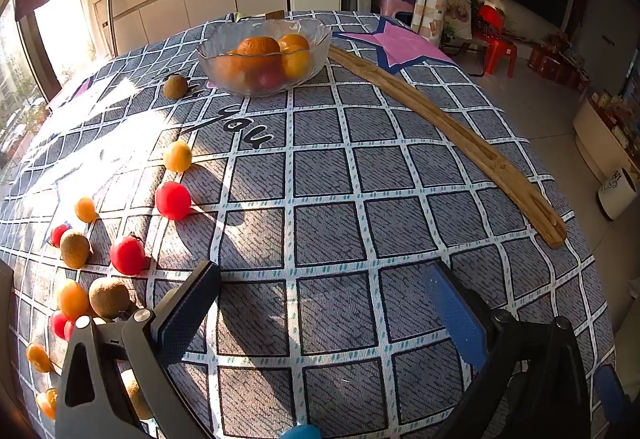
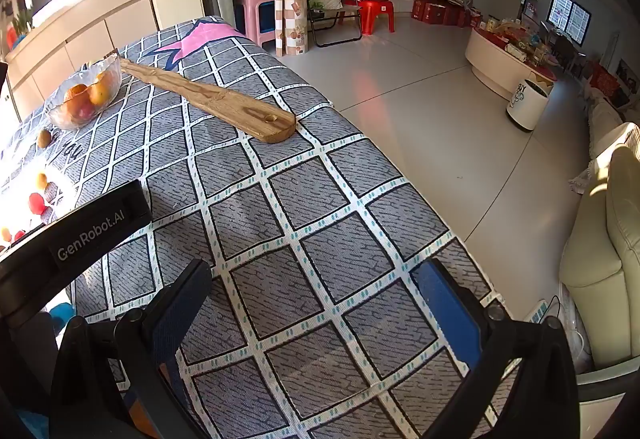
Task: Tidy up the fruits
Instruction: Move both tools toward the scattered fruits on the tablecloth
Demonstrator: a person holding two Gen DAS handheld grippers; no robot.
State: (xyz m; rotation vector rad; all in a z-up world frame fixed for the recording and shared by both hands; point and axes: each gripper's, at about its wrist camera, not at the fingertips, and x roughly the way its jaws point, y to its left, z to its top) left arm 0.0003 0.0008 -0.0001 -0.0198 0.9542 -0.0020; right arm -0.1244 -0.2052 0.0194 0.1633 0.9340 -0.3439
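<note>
The surface wears a cloth of grey squares, streaked dark and edged in black, divided by white bands dotted with pale blue; beyond the glass bowl it carries a pink star outlined in navy, and in front of the bowl black lettering. The clear bowl holds orange fruits and a red one. Left of the bowl lie a brown kiwi, a yellow-orange fruit and a red fruit. Right of the bowl stretches a tan wooden board with darker grain.
</note>
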